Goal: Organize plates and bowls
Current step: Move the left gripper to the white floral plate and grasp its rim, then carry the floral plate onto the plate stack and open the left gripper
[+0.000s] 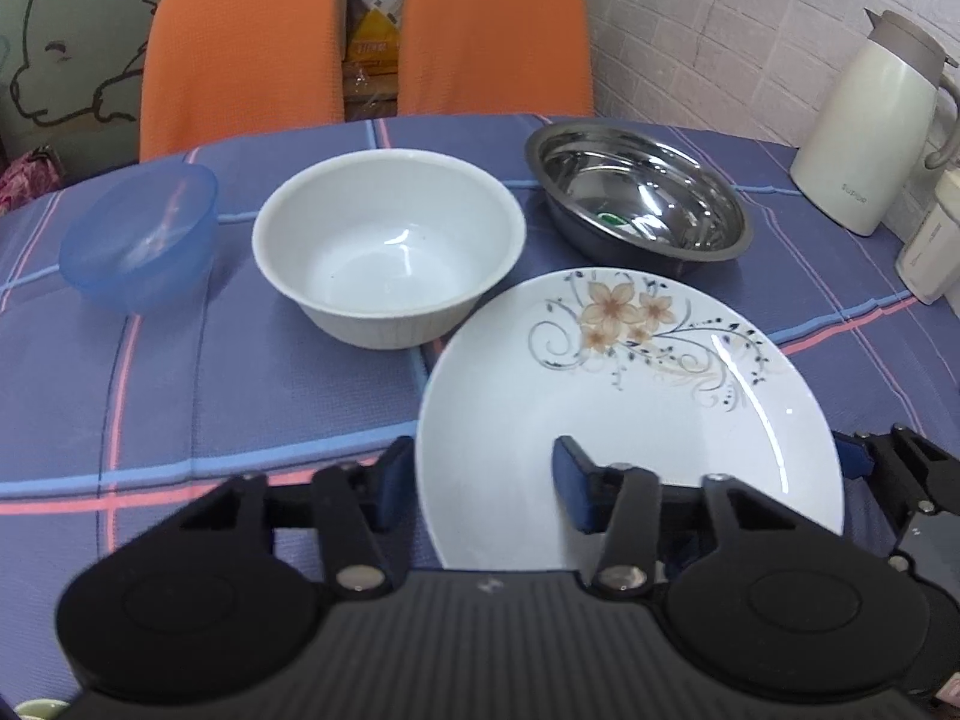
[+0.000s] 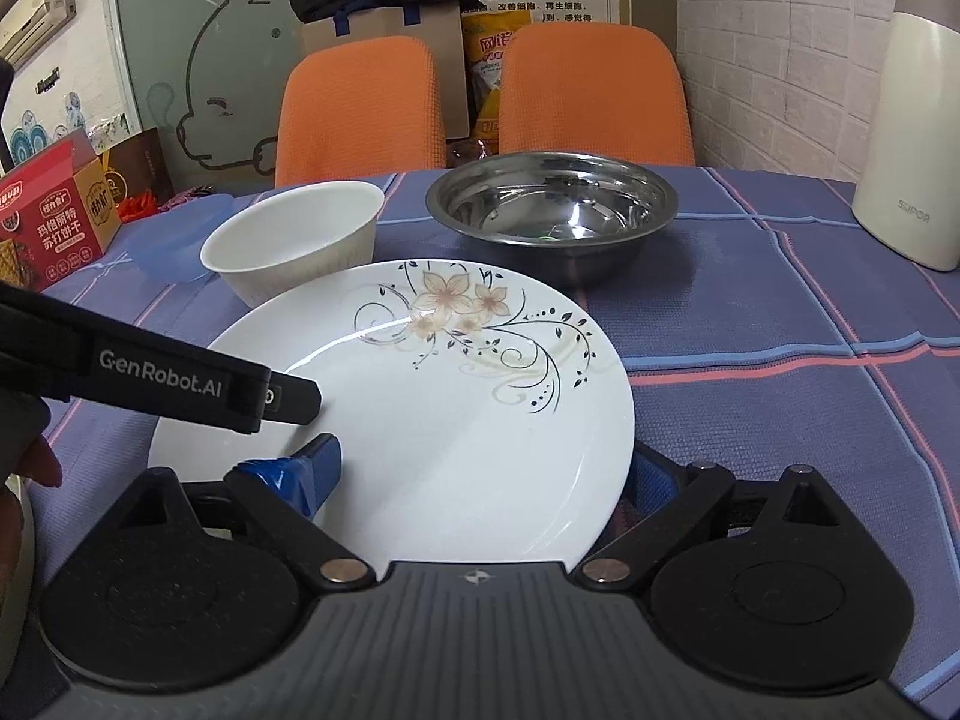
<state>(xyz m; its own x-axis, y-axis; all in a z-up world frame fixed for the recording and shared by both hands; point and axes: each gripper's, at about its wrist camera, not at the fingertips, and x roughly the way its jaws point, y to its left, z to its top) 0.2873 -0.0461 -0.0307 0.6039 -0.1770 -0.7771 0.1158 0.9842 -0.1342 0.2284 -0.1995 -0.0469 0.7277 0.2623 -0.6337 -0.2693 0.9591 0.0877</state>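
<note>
A checked blue cloth covers the surface point(image 1: 240, 396). On it: blue bowl point(image 1: 141, 237) upper left, white bowl point(image 1: 387, 246) centre, steel bowl point(image 1: 639, 198), flowered plate point(image 1: 630, 396), jug point(image 1: 870, 126) far right.

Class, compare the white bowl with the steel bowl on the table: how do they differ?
The white bowl is matte white and deep with steep walls; the steel bowl is shiny, mirror-like, wider and shallower. The steel bowl has a small green sticker inside; the white bowl is plain. Both stand upright and empty behind the flowered plate.
</note>
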